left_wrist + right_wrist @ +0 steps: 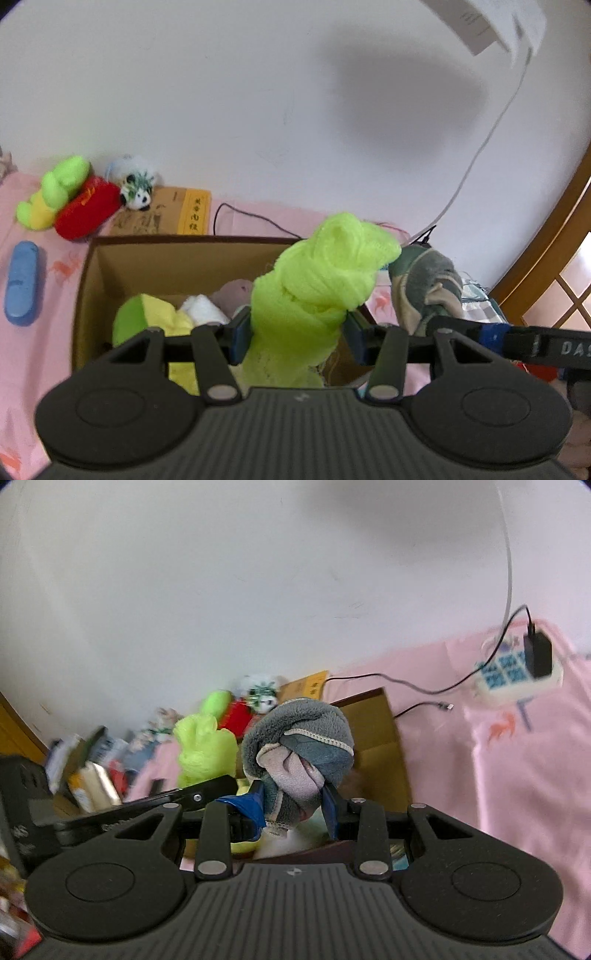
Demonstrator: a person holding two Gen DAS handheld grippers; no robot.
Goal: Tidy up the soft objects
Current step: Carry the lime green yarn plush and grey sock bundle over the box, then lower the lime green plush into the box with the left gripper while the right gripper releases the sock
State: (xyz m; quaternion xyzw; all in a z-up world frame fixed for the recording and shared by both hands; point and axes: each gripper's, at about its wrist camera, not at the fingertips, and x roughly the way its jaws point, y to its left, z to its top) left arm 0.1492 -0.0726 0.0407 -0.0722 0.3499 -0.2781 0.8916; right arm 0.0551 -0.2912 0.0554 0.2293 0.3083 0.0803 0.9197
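My left gripper (295, 332) is shut on a neon yellow-green knotted cloth (321, 273), held above the open cardboard box (88, 280). Inside the box lie a green-and-yellow plush (144, 321), a white rolled cloth (203, 310) and a pinkish soft item (236, 291). My right gripper (295, 808) is shut on a grey, teal and beige fleece bundle (299, 746), also over the box (380, 753). The fleece bundle (424, 284) appears at the right of the left wrist view, and the neon cloth (205, 749) at the left of the right wrist view.
On the pink bedsheet (33, 354) against the white wall sit a green plush (55, 192), a red plush (88, 210), a panda toy (136, 188) and a brown paper booklet (173, 218). A blue case (22, 284) lies left. A power strip with charger (524, 672) lies right.
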